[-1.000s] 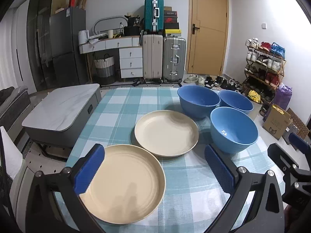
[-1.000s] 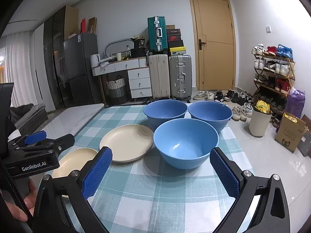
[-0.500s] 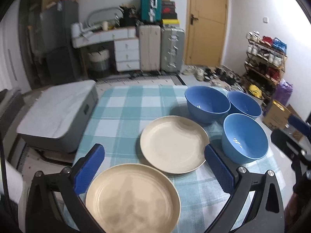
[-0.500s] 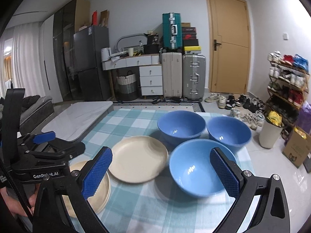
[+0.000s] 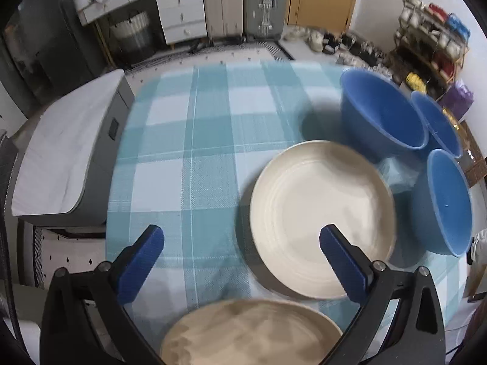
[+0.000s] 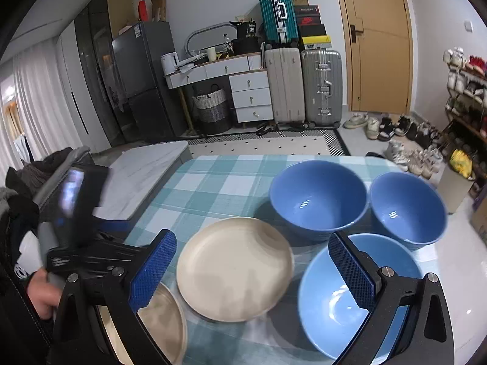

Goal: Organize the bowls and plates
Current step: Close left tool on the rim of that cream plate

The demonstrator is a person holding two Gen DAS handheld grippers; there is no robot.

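Two cream plates and three blue bowls sit on a teal checked tablecloth (image 5: 210,140). In the left wrist view the near plate (image 5: 249,334) lies just under my open left gripper (image 5: 243,264), with the second plate (image 5: 319,216) ahead to the right. The bowls (image 5: 380,121) (image 5: 438,124) (image 5: 450,203) cluster at the right. In the right wrist view my open right gripper (image 6: 252,273) hovers above the second plate (image 6: 234,269) and the nearest bowl (image 6: 331,301); the other bowls (image 6: 316,197) (image 6: 408,206) stand behind. Neither gripper holds anything.
A grey low table (image 5: 70,149) stands left of the tablecloth. Suitcases (image 6: 301,85), drawers (image 6: 249,94) and a fridge (image 6: 143,82) line the far wall. A shoe rack (image 6: 462,91) is on the right. A hand (image 6: 45,295) holds the left gripper's body (image 6: 88,234).
Both grippers have risen and tilted down over the table. The left one moved forward, so the near plate slid to the bottom of its view. The dishes stayed in place.
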